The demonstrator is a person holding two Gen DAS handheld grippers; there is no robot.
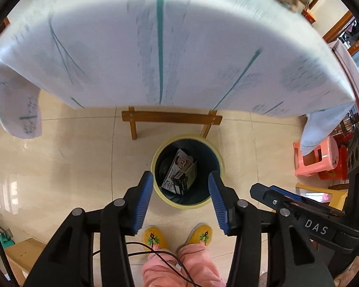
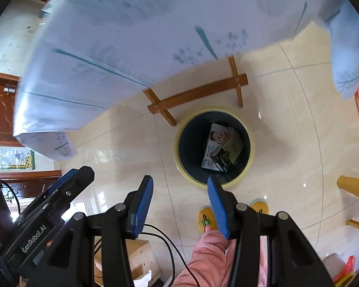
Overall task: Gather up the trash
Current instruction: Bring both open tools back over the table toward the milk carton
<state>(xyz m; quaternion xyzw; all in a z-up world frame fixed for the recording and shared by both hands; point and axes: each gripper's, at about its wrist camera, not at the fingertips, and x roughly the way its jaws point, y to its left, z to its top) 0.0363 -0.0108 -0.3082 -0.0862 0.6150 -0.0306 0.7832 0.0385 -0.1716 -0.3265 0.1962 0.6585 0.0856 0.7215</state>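
Observation:
A round bin (image 1: 159, 191) with a yellow rim and dark inside stands on the tiled floor, seen from above; cardboard boxes (image 1: 179, 173) lie in it. My left gripper (image 1: 180, 179) hangs open high over the bin, nothing between its blue pads. In the right wrist view the same bin (image 2: 179, 162) holds the boxes (image 2: 221, 147), and my right gripper (image 2: 179, 179) is open and empty above the floor, at the bin's left rim. Each gripper shows at the other view's edge: the right one (image 1: 265, 191), the left one (image 2: 83, 172).
A table under a white cloth (image 1: 155, 47) with teal lines fills the upper part of both views; its wooden brace (image 1: 171, 117) stands just behind the bin. Pink and orange stools (image 1: 316, 160) are at the right. A person's yellow slippers (image 1: 177, 236) and pink trouser legs are below.

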